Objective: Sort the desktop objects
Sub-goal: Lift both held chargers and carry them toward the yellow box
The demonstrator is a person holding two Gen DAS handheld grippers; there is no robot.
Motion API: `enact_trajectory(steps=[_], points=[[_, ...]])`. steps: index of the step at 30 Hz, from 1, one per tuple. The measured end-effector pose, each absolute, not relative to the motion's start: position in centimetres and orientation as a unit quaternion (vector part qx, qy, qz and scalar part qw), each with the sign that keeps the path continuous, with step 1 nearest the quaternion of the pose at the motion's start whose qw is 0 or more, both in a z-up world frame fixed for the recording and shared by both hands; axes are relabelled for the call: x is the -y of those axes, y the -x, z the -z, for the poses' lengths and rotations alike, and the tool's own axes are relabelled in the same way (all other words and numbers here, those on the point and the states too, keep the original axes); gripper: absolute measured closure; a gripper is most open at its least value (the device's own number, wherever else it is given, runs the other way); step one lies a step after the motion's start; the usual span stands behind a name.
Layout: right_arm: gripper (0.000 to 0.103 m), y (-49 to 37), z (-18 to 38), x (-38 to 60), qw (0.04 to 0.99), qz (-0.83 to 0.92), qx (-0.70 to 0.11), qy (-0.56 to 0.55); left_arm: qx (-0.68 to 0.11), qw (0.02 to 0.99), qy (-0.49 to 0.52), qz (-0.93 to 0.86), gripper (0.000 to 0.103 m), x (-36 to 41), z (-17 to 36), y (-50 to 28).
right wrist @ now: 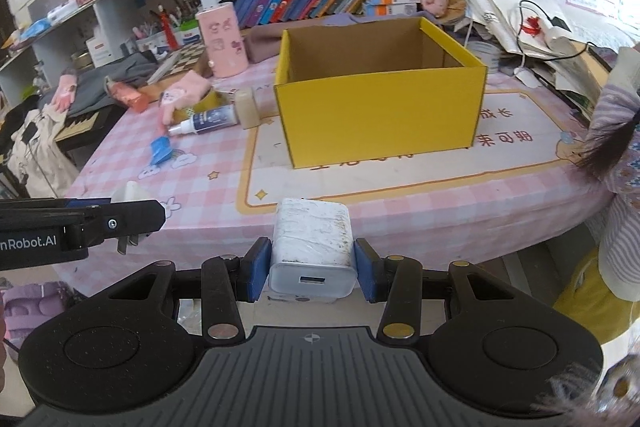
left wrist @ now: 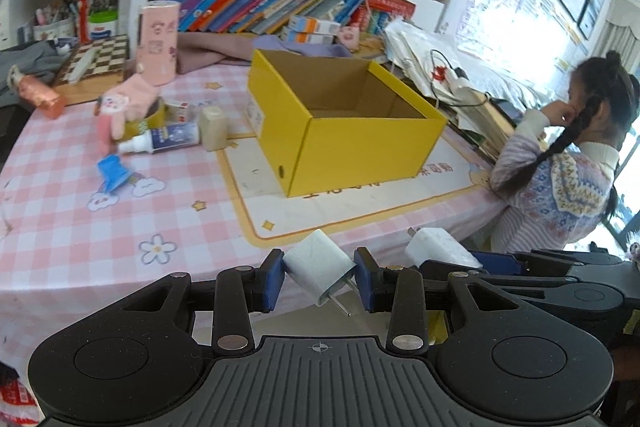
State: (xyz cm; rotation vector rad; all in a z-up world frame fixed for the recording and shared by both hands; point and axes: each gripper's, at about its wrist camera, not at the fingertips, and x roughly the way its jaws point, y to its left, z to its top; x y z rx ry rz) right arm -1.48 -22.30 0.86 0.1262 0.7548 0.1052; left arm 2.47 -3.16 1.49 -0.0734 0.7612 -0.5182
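Note:
My left gripper [left wrist: 319, 277] is shut on a small white plug adapter [left wrist: 316, 267], tilted with its metal prongs pointing down toward me. My right gripper [right wrist: 312, 267] is shut on a white USB charger [right wrist: 311, 247], its port facing the camera. Both hang just off the near edge of the pink checked table [right wrist: 200, 195]. An open, empty yellow cardboard box [left wrist: 344, 123] [right wrist: 380, 107] stands ahead on a cream mat. The right gripper with its charger [left wrist: 440, 247] shows beside the left one, and the left gripper [right wrist: 132, 219] shows at the left of the right wrist view.
Left of the box lie a spray bottle [right wrist: 206, 121], a cream block [right wrist: 248, 107], a blue packet [right wrist: 160, 151], a pink glove [right wrist: 180, 95] and a pink cylinder [right wrist: 222, 39]. Books and shelves line the back. A person [left wrist: 560, 163] sits at the table's right side.

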Motion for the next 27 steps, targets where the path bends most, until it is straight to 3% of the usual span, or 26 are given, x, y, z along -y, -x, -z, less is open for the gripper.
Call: enact_trajectory(steps=[27], points=[[0.061, -2.1, -0.5, 27.9, 0.925, -0.037, -0.368, -0.092, -0.357, 0.893, -0.017, 0.275, 0.066, 9.8, -2.1, -5.5]])
